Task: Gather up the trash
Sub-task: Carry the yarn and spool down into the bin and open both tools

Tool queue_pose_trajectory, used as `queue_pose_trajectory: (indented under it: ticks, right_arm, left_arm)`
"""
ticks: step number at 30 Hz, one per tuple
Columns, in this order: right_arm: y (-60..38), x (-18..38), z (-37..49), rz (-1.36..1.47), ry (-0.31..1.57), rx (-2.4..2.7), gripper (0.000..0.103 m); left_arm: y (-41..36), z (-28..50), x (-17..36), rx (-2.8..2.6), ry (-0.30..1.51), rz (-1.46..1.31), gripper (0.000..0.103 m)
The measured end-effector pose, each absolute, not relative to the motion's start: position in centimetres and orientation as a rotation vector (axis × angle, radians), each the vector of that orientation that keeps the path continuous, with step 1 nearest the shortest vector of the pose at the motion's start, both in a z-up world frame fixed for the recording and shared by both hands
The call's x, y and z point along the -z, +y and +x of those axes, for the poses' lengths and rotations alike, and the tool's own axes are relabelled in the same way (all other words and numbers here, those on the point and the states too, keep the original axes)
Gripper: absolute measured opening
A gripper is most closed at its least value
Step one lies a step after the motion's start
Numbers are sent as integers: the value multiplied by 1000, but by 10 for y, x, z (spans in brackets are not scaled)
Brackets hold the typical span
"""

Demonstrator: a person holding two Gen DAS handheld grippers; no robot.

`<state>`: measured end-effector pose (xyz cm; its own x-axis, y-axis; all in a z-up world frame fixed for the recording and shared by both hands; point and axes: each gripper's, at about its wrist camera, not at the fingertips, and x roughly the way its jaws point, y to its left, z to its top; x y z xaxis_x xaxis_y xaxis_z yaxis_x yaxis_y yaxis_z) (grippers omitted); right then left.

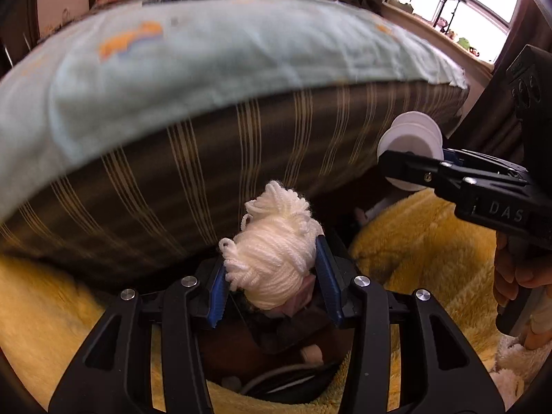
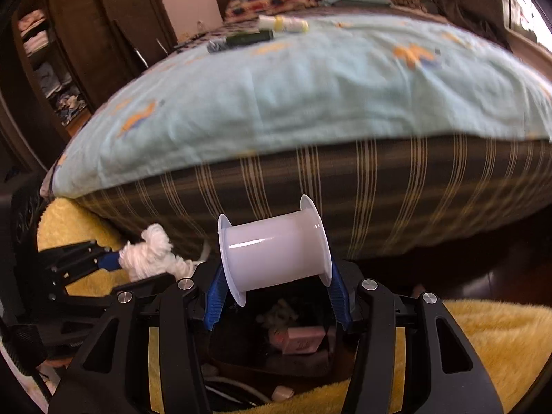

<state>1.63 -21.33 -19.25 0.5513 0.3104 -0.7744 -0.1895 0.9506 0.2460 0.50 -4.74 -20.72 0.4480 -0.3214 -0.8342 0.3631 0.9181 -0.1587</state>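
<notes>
My left gripper [image 1: 272,272] is shut on a bundle of white yarn [image 1: 276,248], held in front of the bed's striped side. The yarn also shows in the right wrist view [image 2: 151,255], with the left gripper [image 2: 114,262] at the left. My right gripper [image 2: 276,283] is shut on an empty white plastic spool [image 2: 272,252], gripped end to end by its flanges. In the left wrist view the spool [image 1: 410,145] sits in the right gripper [image 1: 403,169] at the right. Below both grippers lies a dark opening [image 2: 293,338] with a pink item inside.
A bed with a light blue cover [image 2: 310,86] and brown striped side [image 2: 379,193] fills the view ahead. Several small items [image 2: 265,31] lie on its far part. Yellow fluffy fabric [image 1: 431,252] lies below. A wardrobe [image 2: 69,51] stands at left, a window [image 1: 465,10] at right.
</notes>
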Motion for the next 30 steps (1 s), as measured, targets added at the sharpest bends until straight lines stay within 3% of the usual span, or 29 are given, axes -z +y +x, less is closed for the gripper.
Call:
queue_pose_trajectory:
  ticks: [11,27,30]
  right_arm:
    - [-209,263,16,188,1088,-270,51]
    - [-191,288,22,172,1159,-251,53]
    - [-196,288,24,193,1160,-243,62]
  left_arm:
    - [-59,26,261,378,1122,98,43]
    - [-55,31,296,348,1210,58,47]
    - [-50,30,299,342,1211,49,53]
